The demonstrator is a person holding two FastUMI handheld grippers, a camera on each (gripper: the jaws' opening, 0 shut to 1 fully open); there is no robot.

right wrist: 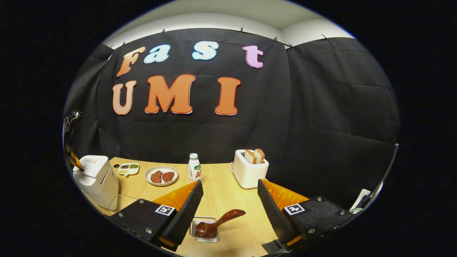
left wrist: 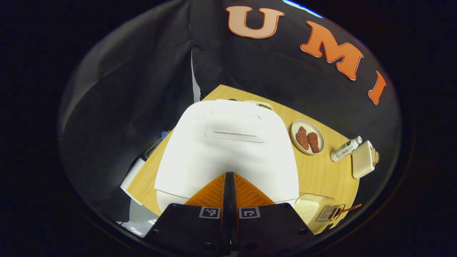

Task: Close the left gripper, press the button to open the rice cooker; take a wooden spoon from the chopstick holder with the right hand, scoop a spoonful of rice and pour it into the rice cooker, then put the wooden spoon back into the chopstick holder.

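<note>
The white rice cooker (left wrist: 228, 150) stands right below my left gripper (left wrist: 229, 175), its lid down. That gripper's fingers are shut together, with the tips over the front part of the lid. In the right gripper view the cooker (right wrist: 94, 176) is far left, with the left gripper (right wrist: 75, 160) at its top. My right gripper (right wrist: 229, 182) is open and holds nothing. The wooden spoon (right wrist: 217, 222) leans in the chopstick holder (right wrist: 204, 231) just ahead of it and below, between the fingers. A clear rice container (left wrist: 314, 208) sits beside the cooker.
On the wooden table (right wrist: 232, 203) stand a plate of meat (right wrist: 161, 175), a small bottle (right wrist: 194, 167), a white toaster (right wrist: 249, 170) with bread slices and a small condiment dish (right wrist: 128, 168). The black booth wall runs behind the table.
</note>
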